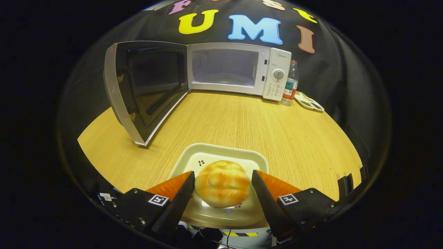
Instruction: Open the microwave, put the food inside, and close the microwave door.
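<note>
With the microwave (pixel 238 71) standing at the back of the table (pixel 242 121) and its door (pixel 145 86) swung wide to the left, the first part of the task looks done: the cavity lies open and appears bare inside. The food, a round golden bun (pixel 222 183), has not gone in yet. It sits on a pale plate (pixel 211 152) at the near edge of the table, well apart from the microwave. The tongs (pixel 222 181) are spread, one finger on each side of the bun; the left finger comes right up to it, while a slim gap seems to remain on the right, so the bun does not look clamped. Judging from this, the work stands at the pick-up: the bun must be gripped, carried across the table into the cavity, released, and the door then pushed shut. A water bottle (pixel 290 84) and a small dish (pixel 309 103) stand just right of the microwave, clear of that path.
</note>
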